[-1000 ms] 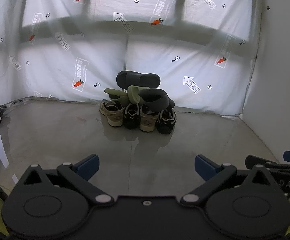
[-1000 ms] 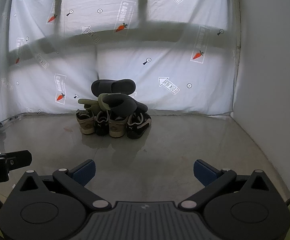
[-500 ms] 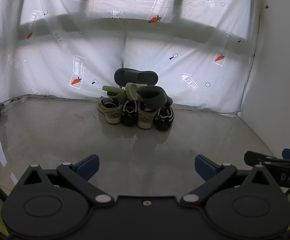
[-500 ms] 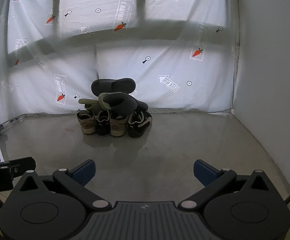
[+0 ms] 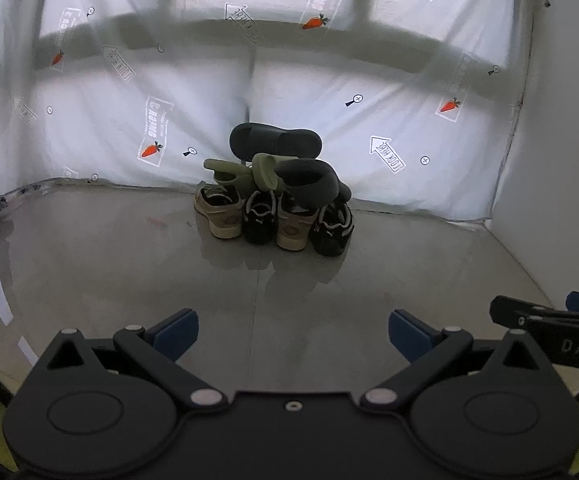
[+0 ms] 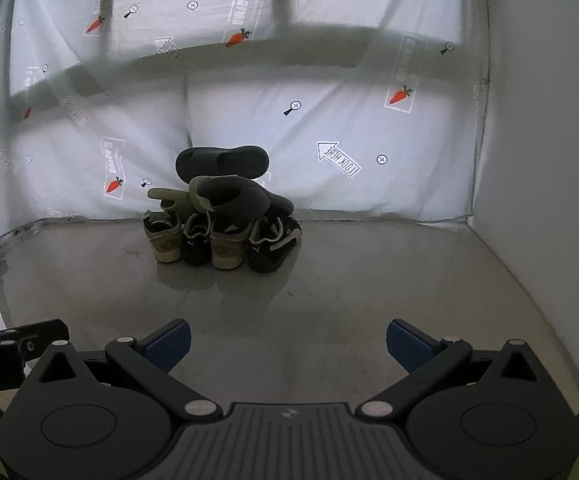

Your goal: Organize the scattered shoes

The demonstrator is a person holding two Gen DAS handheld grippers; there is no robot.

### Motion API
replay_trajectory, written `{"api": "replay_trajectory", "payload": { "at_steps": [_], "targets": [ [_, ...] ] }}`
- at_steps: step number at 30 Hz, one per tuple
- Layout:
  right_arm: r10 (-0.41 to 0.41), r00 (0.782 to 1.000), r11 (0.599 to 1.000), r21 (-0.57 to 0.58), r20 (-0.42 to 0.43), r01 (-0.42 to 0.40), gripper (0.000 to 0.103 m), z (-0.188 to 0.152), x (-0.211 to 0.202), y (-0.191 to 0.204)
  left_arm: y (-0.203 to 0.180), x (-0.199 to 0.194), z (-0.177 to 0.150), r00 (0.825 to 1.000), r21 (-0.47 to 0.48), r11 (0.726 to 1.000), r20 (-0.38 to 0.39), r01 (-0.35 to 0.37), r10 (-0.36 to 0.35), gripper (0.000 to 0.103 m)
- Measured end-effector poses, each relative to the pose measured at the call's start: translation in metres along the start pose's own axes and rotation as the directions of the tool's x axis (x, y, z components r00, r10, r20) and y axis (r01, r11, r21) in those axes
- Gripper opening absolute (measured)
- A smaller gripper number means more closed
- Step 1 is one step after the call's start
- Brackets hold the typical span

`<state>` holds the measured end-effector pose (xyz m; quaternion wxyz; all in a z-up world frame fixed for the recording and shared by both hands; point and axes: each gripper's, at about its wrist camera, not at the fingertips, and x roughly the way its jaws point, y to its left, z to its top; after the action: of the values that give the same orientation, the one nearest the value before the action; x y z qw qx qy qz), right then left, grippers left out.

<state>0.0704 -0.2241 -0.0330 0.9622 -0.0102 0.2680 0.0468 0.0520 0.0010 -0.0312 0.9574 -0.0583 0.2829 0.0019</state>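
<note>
Hovering low over the near floor (image 5: 129, 272), the left gripper (image 5: 293, 330) and right gripper (image 6: 287, 334) both have their jaws spread wide, holding nothing. The shoe pile (image 5: 273, 196) sits at the far side against the printed sheet (image 5: 369, 120): beige and black sneakers in a row, with green and dark grey slippers stacked on top.

Dim, backlit thru sheet (image 5: 329, 92); floor (image 5: 129, 280) glare, fisheye-warped edges.
</note>
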Motion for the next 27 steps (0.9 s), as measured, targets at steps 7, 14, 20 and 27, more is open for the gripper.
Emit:
{"api": "replay_trajectory", "payload": {
  "at_steps": [7,14,20,27],
  "targets": [
    [0.030,1.000,0.999,0.040,0.000,-0.030,0.103,0.029,0.058,-0.029,-0.016,0.045,0.031,0.999,-0.010,0.999,0.013,-0.035,0.035,0.102],
    [0.072,0.997,0.997,0.038,-0.041,-0.070,0.103,0.052,0.112,-0.058,-0.043,0.096,0.053,0.999,-0.023,0.999,-0.008,-0.047,0.047,0.102],
    [0.142,0.986,0.990,0.026,-0.086,-0.140,0.103,0.067,0.162,-0.080,-0.058,0.131,0.055,0.997,-0.079,0.994,-0.026,-0.071,0.069,0.100],
    [0.164,0.977,0.986,0.057,-0.134,-0.158,0.103,0.078,0.210,-0.083,-0.057,0.172,0.061,0.993,-0.120,0.989,-0.093,-0.087,0.076,0.090]
  ]
}}
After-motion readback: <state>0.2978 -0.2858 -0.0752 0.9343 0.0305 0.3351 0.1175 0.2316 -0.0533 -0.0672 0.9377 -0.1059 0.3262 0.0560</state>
